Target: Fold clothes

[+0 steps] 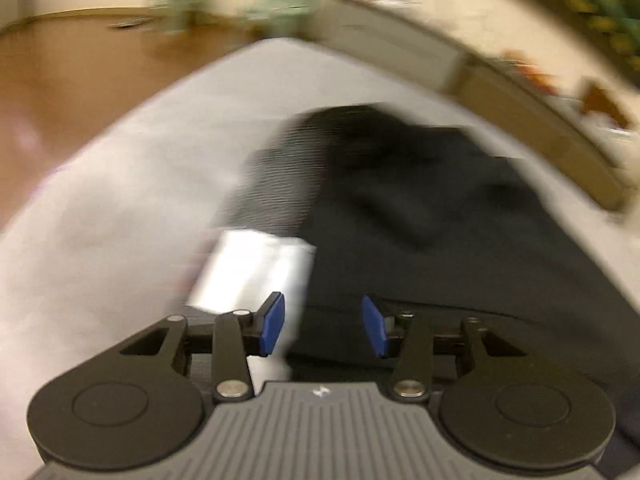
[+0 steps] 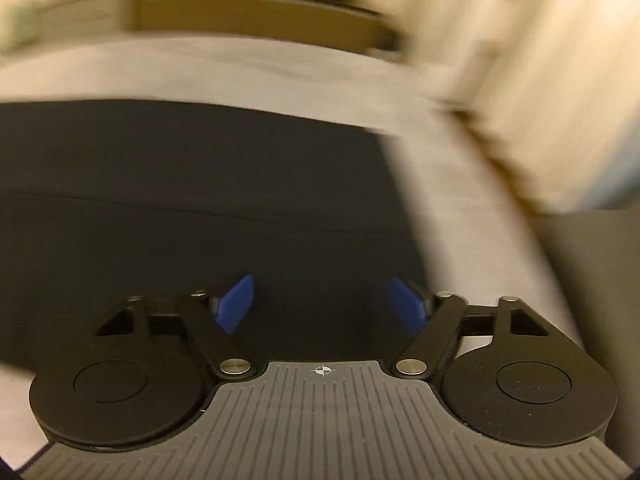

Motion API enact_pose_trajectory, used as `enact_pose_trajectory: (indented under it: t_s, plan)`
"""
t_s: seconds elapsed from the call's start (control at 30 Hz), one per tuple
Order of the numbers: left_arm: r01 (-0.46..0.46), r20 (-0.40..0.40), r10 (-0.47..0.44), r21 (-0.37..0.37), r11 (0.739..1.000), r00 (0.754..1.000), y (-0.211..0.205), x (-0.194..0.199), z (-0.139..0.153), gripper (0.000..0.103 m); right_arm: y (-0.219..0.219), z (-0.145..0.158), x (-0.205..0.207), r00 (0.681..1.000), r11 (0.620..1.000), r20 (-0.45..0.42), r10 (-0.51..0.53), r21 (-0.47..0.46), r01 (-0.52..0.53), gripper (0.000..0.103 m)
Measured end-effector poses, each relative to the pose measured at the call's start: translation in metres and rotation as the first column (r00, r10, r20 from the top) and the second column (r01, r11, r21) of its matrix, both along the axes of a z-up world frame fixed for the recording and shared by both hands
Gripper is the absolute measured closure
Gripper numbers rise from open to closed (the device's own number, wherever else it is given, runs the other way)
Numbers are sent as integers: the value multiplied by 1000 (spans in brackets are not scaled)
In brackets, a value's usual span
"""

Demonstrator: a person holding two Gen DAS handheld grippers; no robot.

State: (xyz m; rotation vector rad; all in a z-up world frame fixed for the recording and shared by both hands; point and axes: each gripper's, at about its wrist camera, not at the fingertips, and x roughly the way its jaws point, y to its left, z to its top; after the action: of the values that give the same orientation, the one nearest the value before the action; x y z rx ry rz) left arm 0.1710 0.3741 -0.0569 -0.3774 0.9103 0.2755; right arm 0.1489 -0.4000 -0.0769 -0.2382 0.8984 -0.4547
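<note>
A black garment [image 1: 440,220] lies spread on a pale grey table top [image 1: 120,200]. A grey ribbed part [image 1: 276,184] with a white band [image 1: 252,272] runs along the garment's left edge; blur hides what it is. My left gripper [image 1: 323,328] hovers over the garment's near edge, open, with nothing pinched between its blue pads [image 1: 273,324]. In the right wrist view the same black garment [image 2: 180,200] fills the left and middle, with a seam line across it. My right gripper [image 2: 324,304] stands open above the cloth near its right edge, blue pads [image 2: 236,302] spread wide.
Brown wooden floor [image 1: 60,80] lies beyond the table's left edge, with green chairs [image 1: 180,0] at the far wall. A low wooden shelf unit [image 1: 520,92] runs behind the table. A blurred cream surface [image 2: 540,80] stands at the right of the right wrist view.
</note>
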Motion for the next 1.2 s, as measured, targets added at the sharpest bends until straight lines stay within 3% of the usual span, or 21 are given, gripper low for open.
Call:
enact_pose_trajectory:
  t_s: [0.03,0.07,0.13,0.17,0.23,0.27,0.37,0.43,0.5,0.53,0.67,0.7,0.73,0.83,0.93,0.97,1.0,1.03,1.1,1.17,1.2]
  plan:
    - [-39,9,39,-16,999,999,10,-6,1,85,7,9,1,999,998,23,-34,-51,35,56]
    - [-71,22,72,-42,997,997,19,-12,4,75,24,25,-2,996,1000,84,-6,-20,8,56]
    - [-105,48,110,-99,990,993,34,-23,9,62,78,61,-8,972,987,202,117,89,-137,52]
    - [-90,64,99,-130,987,993,37,-26,11,62,120,78,-6,947,961,240,215,118,-248,48]
    - [-69,89,88,-197,978,992,44,-28,15,62,208,104,-1,860,862,299,415,173,-476,39]
    - [-65,96,87,-216,974,992,46,-29,17,62,253,115,4,800,782,328,502,222,-582,30]
    - [-69,125,102,-244,967,987,49,-32,21,60,386,128,28,624,533,371,687,326,-781,23]
    - [-81,150,129,-290,954,980,58,-40,23,59,466,120,49,541,443,325,775,331,-833,21]
    - [-87,170,153,-341,936,974,68,-46,24,56,533,101,74,495,419,243,834,305,-855,21]
    - [-84,174,154,-358,930,973,71,-46,23,55,556,89,90,501,431,204,841,309,-848,21]
    - [-55,183,131,-371,927,974,77,-49,17,55,604,38,163,632,539,86,770,442,-717,31]
    - [-38,184,114,-373,927,976,76,-48,17,55,607,28,179,667,550,76,741,502,-668,33]
    - [-18,187,95,-379,925,978,75,-48,17,55,608,21,194,686,529,79,723,575,-624,37]
    - [34,210,54,-394,918,976,73,-45,18,55,611,27,233,718,368,212,663,743,-559,40]
    - [60,231,30,-373,926,973,72,-42,21,53,605,50,265,759,147,433,485,816,-559,21]
    - [60,228,27,-364,929,973,73,-40,20,53,603,54,273,770,94,467,435,827,-555,22]
    - [59,225,25,-360,931,974,74,-39,19,53,603,57,278,780,72,473,409,836,-544,21]
    - [58,223,26,-360,931,975,75,-39,18,53,606,59,281,785,95,465,409,834,-544,20]
    - [53,219,30,-364,930,975,79,-38,15,53,616,64,276,771,249,417,482,778,-576,21]
    - [29,211,51,-359,933,976,85,-41,15,53,626,60,256,718,358,344,605,688,-631,25]
    - [-1,205,78,-354,935,976,90,-44,16,53,629,56,244,691,391,302,657,648,-654,26]
